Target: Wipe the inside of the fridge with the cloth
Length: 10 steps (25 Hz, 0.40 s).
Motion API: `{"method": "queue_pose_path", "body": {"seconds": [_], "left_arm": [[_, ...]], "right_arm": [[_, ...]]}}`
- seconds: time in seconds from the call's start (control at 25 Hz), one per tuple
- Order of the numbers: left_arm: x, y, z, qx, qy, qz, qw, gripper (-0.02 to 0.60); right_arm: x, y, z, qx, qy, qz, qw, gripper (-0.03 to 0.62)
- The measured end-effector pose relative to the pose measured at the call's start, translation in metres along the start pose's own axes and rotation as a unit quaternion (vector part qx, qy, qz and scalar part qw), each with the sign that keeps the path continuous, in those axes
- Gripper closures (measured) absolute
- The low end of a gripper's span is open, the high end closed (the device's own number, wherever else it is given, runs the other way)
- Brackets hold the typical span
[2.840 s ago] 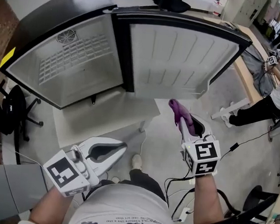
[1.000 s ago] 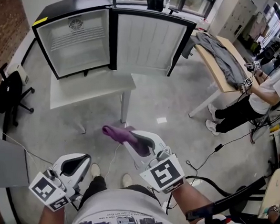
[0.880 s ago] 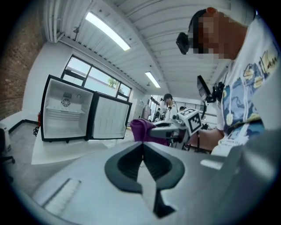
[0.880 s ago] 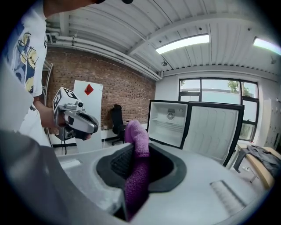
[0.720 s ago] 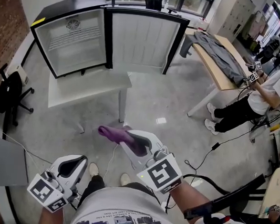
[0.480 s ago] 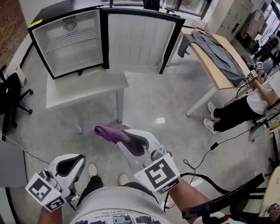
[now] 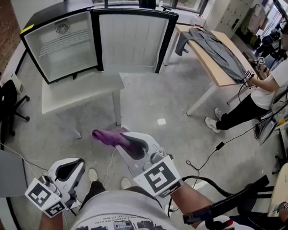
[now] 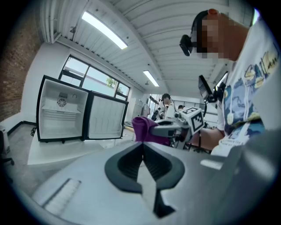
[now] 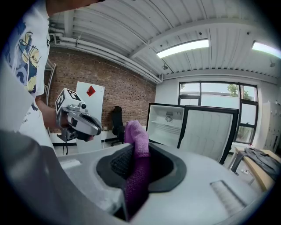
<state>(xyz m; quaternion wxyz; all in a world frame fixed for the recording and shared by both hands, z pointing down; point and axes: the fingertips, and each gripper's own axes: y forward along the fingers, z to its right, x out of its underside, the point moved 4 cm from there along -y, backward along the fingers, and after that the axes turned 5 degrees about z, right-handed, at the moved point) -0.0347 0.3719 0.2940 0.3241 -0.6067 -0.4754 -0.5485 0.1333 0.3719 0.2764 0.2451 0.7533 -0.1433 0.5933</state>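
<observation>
Purple cloth (image 7: 107,136), bunched into a soft roll, and my right claw (image 7: 118,140) is clamped on it. The right gripper view shows it running up between the pads and flopping over the tips. It hangs out in front of me over the concrete floor (image 7: 154,103), well apart from the fridge (image 7: 60,45). My left claw (image 7: 75,165) sits low by my hip, jaws pressed together with nothing between them.

The fridge stands at the back of a low white bench (image 7: 82,89), with its door (image 7: 133,37) swung wide open and the white inside facing me. By my reckoning no wiping is going on at this moment, because the cloth is nowhere near the cabinet.

Now the risks. Only a narrow strip of cloth is pinched, so dragging it hard along a wall could pull it free. There's a wire shelf (image 7: 66,37) inside, and the loose end could snag on it. If I lean in carelessly, the hard claw tips rather than the cloth may scrape the liner. The open door could also swing if I bump it.

I can't make out how much cloth sits behind the pads. The fridge's inner floor and near side wall are hard to read from here, and so is any dirt. Off to the right, a wooden table (image 7: 221,68) with a grey garment on it and a seated person (image 7: 272,79) are partly cut off.
</observation>
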Motion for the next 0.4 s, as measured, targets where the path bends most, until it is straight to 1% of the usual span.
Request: {"method": "queue_pose_path", "body": {"seconds": [0.4], "left_arm": [[0.0039,0.005,0.0059,0.008,-0.003,-0.006,0.9999,0.577]], "right_arm": [[0.0066,-0.0059,0.0002,0.004,0.007,-0.005,1.0,0.52]]}}
